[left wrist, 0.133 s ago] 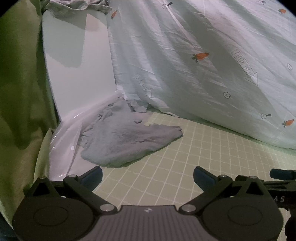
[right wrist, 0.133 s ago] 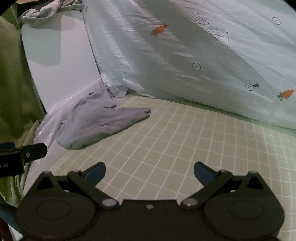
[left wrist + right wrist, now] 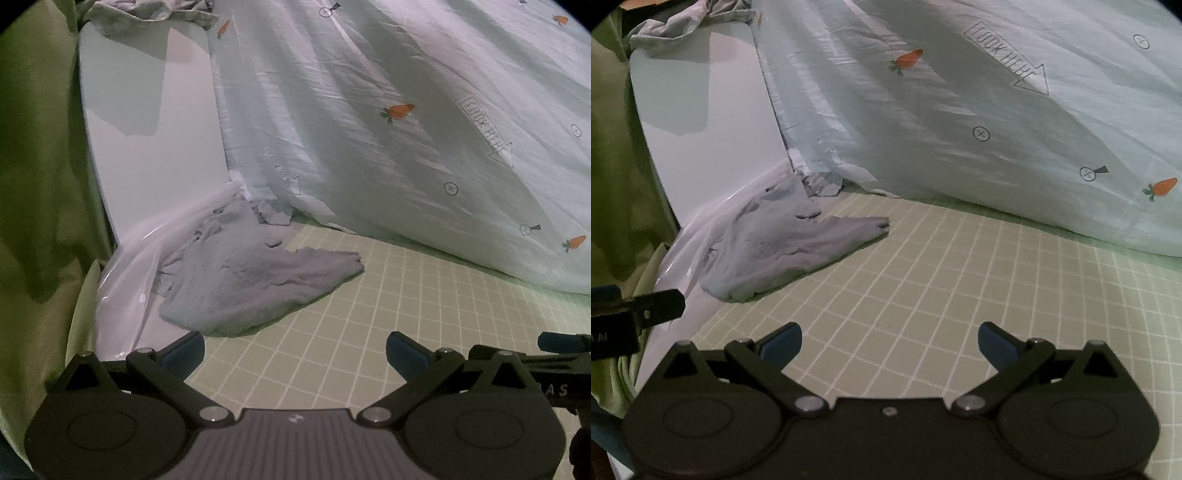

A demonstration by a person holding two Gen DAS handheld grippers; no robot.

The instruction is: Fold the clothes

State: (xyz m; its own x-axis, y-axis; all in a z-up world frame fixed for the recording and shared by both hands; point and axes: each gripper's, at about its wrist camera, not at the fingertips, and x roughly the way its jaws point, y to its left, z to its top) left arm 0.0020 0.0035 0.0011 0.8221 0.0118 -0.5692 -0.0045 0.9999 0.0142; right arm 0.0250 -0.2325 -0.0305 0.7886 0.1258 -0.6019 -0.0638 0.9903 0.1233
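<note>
A crumpled grey garment (image 3: 251,284) lies on the green checked bed sheet (image 3: 388,332), partly over a clear plastic bag (image 3: 125,280). The same grey garment (image 3: 790,247) appears left of centre in the right wrist view. My left gripper (image 3: 295,352) hovers just short of its near edge, open, nothing between the blue pads. My right gripper (image 3: 888,343) is open too, over bare sheet (image 3: 960,288), to the right of the garment. The tip of the left gripper (image 3: 646,306) shows at the left edge there.
A pale duvet with carrot prints (image 3: 406,129) is heaped across the back and right. A white headboard panel (image 3: 147,129) stands at the left with another grey cloth (image 3: 144,11) draped over its top. Green fabric (image 3: 37,166) fills the far left.
</note>
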